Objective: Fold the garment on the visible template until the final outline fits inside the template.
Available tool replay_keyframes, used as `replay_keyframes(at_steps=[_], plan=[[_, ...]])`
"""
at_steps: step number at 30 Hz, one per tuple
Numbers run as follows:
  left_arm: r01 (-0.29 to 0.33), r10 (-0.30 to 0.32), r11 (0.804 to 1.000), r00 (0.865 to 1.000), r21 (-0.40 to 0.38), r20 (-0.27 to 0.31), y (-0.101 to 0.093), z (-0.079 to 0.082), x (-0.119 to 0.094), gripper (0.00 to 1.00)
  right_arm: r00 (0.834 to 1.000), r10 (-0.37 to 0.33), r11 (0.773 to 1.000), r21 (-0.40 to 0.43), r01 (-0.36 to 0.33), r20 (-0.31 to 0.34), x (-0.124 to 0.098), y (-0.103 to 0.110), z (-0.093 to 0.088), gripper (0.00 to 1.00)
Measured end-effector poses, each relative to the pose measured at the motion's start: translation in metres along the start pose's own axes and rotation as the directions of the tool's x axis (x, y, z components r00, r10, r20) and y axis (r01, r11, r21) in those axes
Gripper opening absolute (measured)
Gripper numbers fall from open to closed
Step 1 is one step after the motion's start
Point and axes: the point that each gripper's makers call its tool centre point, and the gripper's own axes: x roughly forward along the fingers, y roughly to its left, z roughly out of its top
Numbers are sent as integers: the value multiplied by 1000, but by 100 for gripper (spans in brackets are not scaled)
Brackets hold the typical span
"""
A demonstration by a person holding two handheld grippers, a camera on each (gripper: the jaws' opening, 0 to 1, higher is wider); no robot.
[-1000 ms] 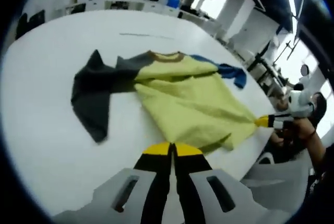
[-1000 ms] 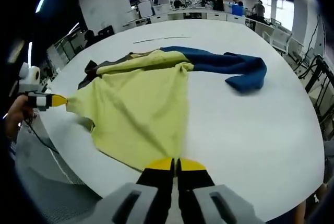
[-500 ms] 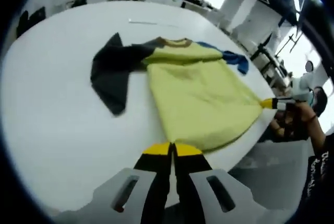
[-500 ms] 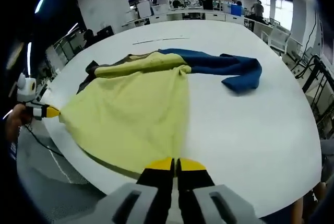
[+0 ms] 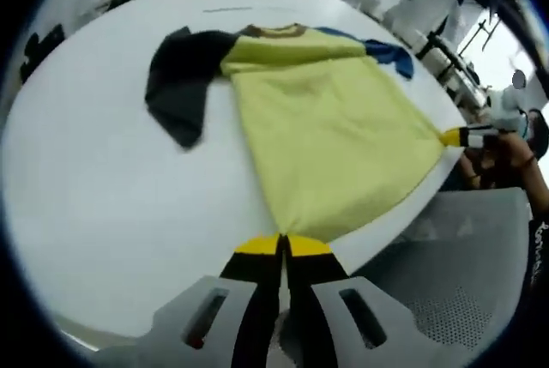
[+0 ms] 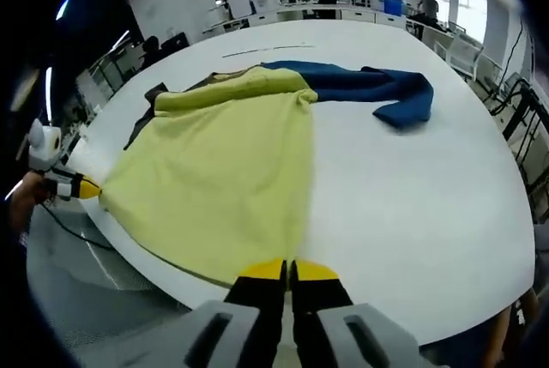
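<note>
A yellow shirt [image 5: 326,128] lies spread flat on the white table [image 5: 103,214], brown collar [image 5: 274,31] at the far end. It has a dark grey sleeve [image 5: 180,76] and a blue sleeve [image 5: 386,51]. My left gripper [image 5: 283,244] is shut on one corner of the hem at the table's near edge. My right gripper [image 5: 450,137] is shut on the other hem corner, and the hem runs taut between them. In the right gripper view the shirt [image 6: 214,171] stretches from my right gripper [image 6: 288,269] to my left gripper [image 6: 90,188], with the blue sleeve [image 6: 377,93] lying out to the right.
A thin dark line [image 6: 266,49] is marked on the table [image 6: 412,214] beyond the collar. A grey mesh chair [image 5: 463,299] stands just off the table's edge. A hand [image 5: 510,149] holds the right gripper. Desks and people fill the room behind.
Both grippers have drawn the hem back towards the table's edge. The crumpled yellow body has been pulled out flat and smooth, and the hem now reaches the edge.
</note>
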Motion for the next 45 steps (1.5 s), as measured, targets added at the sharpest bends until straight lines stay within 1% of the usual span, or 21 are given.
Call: replay_keyframes(at_steps=[6, 10, 14, 18, 24, 28, 31, 37, 39, 41, 43, 45], plan=[[-13, 13, 1000, 1000, 19, -23, 0, -5, 0, 0, 1000, 3, 1000, 2, -3, -7, 0, 1, -4, 0], [-10, 11, 1000, 999, 24, -40, -2, -9, 0, 0, 1000, -5, 1000, -9, 5, -14, 0, 0, -5, 0], [-14, 14, 1000, 999, 24, -34, -3, -10, -1, 0, 1000, -7, 1000, -20, 7, -16, -1, 0, -5, 0], [-13, 15, 999, 999, 30, -47, -5, -14, -1, 0, 1000, -9, 999, -31, 8, -25, -2, 0, -8, 0], [-18, 19, 999, 998, 28, -63, -7, -19, -1, 0, 999, -5, 1000, -21, 5, -37, -3, 1, -12, 0], [-17, 19, 999, 998, 27, -61, -6, -20, -1, 0, 999, 1, 1000, -7, -1, -45, -3, 1, -19, 0], [-20, 21, 1000, 997, 22, -69, -6, -23, 0, 0, 998, 3, 1000, -14, -4, -56, -3, 3, -22, 0], [-28, 30, 999, 997, 21, -67, -4, -22, 2, 0, 998, 12, 1000, -14, -12, -58, -2, 5, -22, 0], [-35, 36, 999, 997, 19, -61, -3, -21, 1, 0, 998, 19, 999, -33, -21, -55, -2, 6, -21, 0], [-65, 67, 997, 997, 43, -33, 3, -14, -4, 4, 999, 19, 999, -38, -21, -48, -4, 6, -18, 7], [-87, 87, 996, 996, 34, 2, 10, -6, -9, 13, 999, 19, 999, -37, -21, -31, -5, 5, -13, 16], [-104, 103, 994, 994, 26, 42, 16, 4, -13, 19, 1000, 17, 999, -32, -18, -12, -6, 3, -7, 22]])
